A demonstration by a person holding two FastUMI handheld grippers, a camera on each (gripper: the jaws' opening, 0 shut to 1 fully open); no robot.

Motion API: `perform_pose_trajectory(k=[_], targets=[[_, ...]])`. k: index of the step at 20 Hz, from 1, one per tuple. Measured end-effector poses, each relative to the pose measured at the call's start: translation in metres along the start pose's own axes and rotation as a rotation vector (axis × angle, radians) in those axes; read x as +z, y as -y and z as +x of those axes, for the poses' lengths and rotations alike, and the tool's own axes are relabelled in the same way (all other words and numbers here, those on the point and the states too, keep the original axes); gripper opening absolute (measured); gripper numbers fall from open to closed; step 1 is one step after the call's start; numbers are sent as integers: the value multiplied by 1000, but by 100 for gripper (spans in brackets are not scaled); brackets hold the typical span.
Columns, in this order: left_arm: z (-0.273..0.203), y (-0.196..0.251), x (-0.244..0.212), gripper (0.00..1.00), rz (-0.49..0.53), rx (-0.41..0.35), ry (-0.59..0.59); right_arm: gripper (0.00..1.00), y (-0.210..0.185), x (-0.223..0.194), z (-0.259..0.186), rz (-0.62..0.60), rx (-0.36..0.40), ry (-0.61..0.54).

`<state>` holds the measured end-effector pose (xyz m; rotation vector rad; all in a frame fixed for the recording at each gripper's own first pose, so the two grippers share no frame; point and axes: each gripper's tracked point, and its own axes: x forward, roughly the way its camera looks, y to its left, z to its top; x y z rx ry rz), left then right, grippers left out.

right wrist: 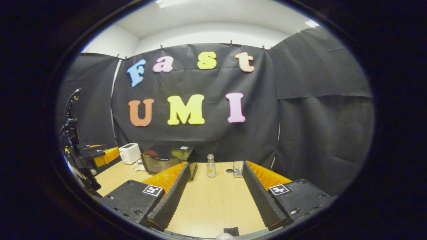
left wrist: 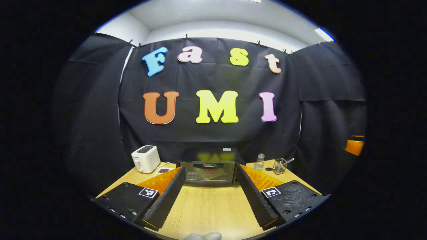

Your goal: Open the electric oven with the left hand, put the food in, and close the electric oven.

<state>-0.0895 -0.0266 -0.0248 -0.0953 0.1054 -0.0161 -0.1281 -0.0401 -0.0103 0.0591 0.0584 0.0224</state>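
The black electric oven (left wrist: 210,156) stands at the back of the wooden table (left wrist: 210,210), door closed, its dark handle (left wrist: 208,165) across the top of the glass. Through the glass a yellowish shape with red shows dimly. A small white plate with dark food (left wrist: 163,171) lies just left of the oven. My left gripper (left wrist: 210,178) is open and empty, pointed straight at the oven door and short of it. My right gripper (right wrist: 217,178) is open and empty too, farther right, with the oven (right wrist: 166,160) ahead on its left. The left gripper (right wrist: 101,154) appears at that view's left edge.
A white toaster (left wrist: 145,158) stands left of the oven. Right of it are a small clear bottle (left wrist: 259,162), a dark cap (right wrist: 229,170) and a glass with a spoon (left wrist: 279,166). Black cloth walls close in the table's back and sides.
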Motion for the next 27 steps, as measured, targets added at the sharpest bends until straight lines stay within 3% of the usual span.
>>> perform_pose_trajectory(k=[5,10,21,22,23,27], targets=[[-92,12,21,97,37,47,79,96,19,15,-53,4,32,88],[-138,25,27,97,48,37,94,96,27,6,-81,24,35,91],[-151,11,57,98,52,65,153,96,4,11,-89,9,55,91],[-149,9,60,98,50,65,155,100,1,8,-86,6,56,82],[-148,8,61,98,48,65,156,96,1,8,-84,9,51,79],[-138,1,62,98,44,48,139,96,-4,16,-81,24,32,85]])
